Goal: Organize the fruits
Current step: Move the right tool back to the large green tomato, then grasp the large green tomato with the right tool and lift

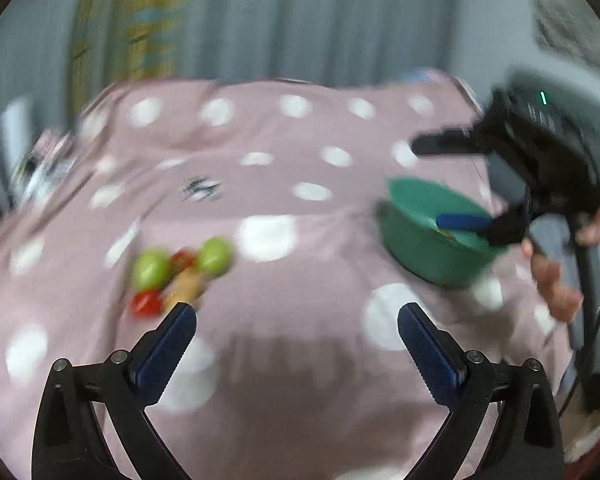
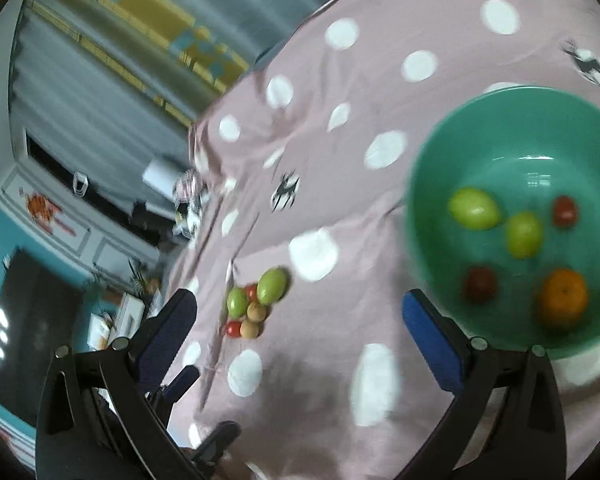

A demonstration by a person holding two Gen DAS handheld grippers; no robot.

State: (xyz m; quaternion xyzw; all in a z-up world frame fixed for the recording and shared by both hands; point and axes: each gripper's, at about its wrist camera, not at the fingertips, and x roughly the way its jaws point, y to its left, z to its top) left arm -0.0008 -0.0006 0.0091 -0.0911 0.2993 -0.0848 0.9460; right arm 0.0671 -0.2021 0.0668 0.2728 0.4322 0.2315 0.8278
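A pile of small fruit, green, red and tan, lies on the pink polka-dot cloth, just ahead and left of my left gripper. That gripper is open with nothing between its fingers. A green bowl stands at the right, and the right gripper hangs open over it, held by a hand. In the right wrist view the bowl holds two green fruits, two red ones and an orange. My right gripper is open and empty, with the fruit pile beyond it.
The cloth covers a raised surface whose edge falls away at the left. Grey curtains hang behind. Clutter sits at the cloth's far left corner. Both views are blurred by motion.
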